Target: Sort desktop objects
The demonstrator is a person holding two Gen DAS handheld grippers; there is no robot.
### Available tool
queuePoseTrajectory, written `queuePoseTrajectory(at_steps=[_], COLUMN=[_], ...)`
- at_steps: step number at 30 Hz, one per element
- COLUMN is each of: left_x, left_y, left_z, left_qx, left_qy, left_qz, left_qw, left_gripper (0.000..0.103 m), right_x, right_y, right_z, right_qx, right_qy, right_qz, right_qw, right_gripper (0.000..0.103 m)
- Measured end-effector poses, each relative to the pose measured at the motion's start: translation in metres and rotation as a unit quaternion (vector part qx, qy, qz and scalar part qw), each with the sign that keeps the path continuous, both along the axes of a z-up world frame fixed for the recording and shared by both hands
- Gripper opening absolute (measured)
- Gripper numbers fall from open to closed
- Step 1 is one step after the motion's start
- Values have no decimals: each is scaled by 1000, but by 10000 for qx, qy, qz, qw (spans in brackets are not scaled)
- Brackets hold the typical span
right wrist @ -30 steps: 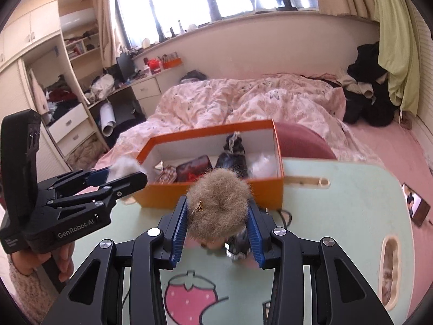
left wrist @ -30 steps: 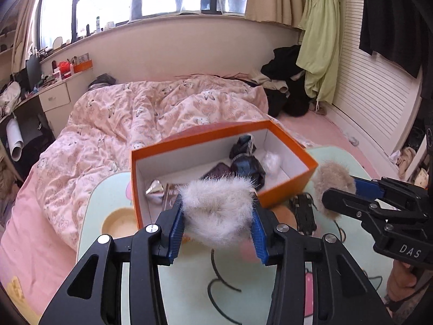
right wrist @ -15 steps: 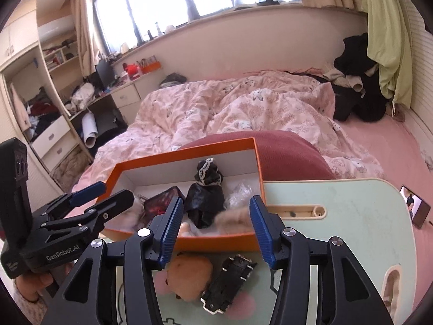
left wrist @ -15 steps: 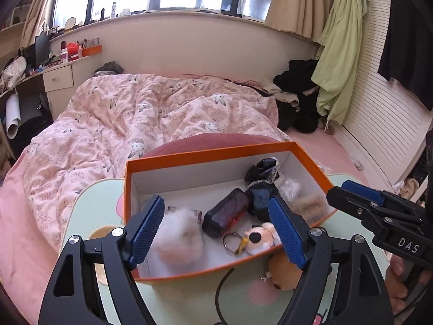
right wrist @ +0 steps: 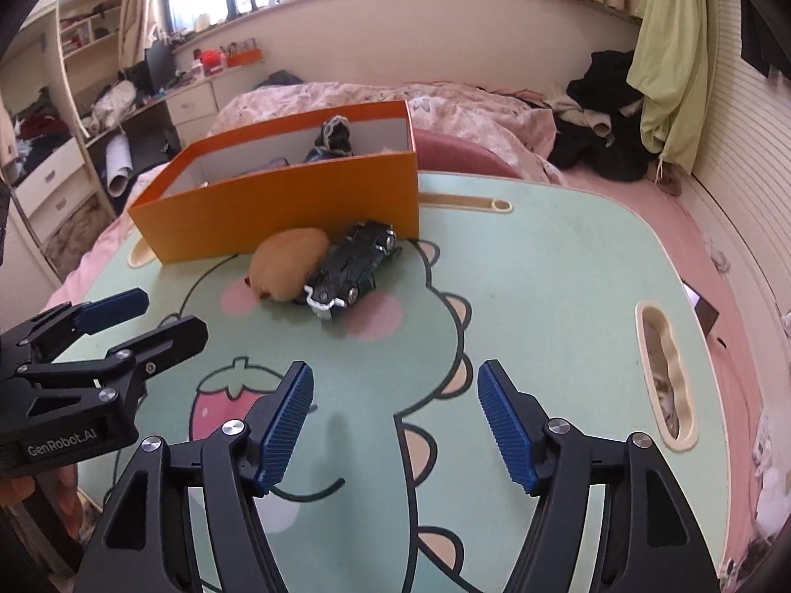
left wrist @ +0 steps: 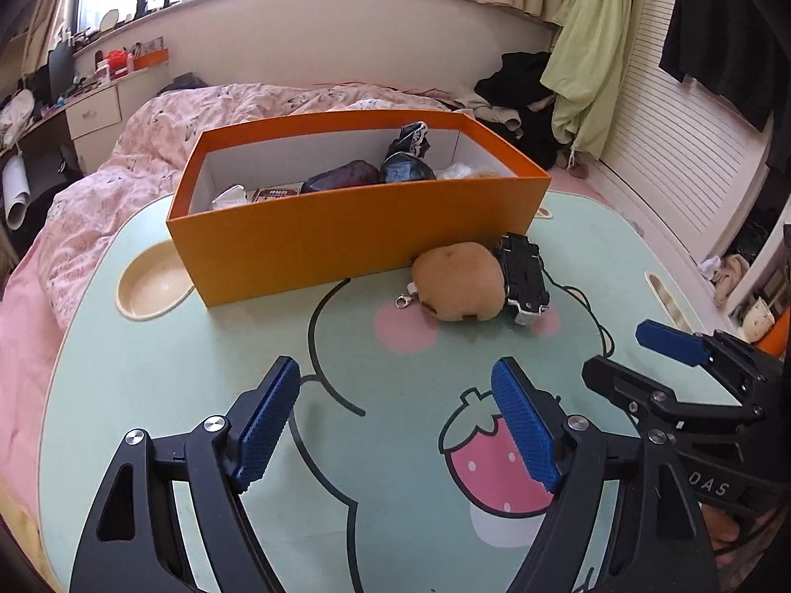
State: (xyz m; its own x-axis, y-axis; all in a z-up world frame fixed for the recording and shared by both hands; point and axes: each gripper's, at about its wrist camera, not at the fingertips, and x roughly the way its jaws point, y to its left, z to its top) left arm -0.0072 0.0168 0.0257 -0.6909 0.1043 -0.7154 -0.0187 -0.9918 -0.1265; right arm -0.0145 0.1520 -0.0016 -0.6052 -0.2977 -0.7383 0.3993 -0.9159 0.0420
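Hovering over the mint-green table, we hold both grippers empty: the left gripper stands released with nothing between its blue pads, and the right gripper has its jaws opening, also on bare tabletop. We judge the sorting well along but not finished. The orange box at the table's far side already holds several things, among them a dark pouch, a black bundle and something pale at the left end, too small for us to name. Two items are left outside: a tan plush with a metal clip and a black toy car, the two touching each other and lying just beside the box's near wall. That wall is what stands in our way, since either item must be lifted over it, and the pair sit so close that gripping one may nudge the other. Around us we see a pink quilt on the bed behind the table, a green garment hanging at the right, and a cluttered desk under the window.
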Motion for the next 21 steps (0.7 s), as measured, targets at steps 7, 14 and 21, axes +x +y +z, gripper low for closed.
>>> queuePoseTrajectory(at_steps=[7, 14, 21], left_x=[-5, -6, -6], left_y=[9, 4, 4], left_z=[-22, -24, -25], left_qx=[-524, -490, -487], left_qy=[-386, -465, -454], left_qz=[180, 311, 311], left_qw=[9977, 9972, 9973], left_gripper=[88, 103, 103], right_x=[8, 10, 8], right_y=[-4, 1, 2], right_z=[-19, -26, -26], right_qx=[299, 309, 304], right_qy=[-20, 35, 20], right_qz=[-55, -123, -143], right_qw=[9995, 9994, 9994], right_gripper=[74, 95, 101])
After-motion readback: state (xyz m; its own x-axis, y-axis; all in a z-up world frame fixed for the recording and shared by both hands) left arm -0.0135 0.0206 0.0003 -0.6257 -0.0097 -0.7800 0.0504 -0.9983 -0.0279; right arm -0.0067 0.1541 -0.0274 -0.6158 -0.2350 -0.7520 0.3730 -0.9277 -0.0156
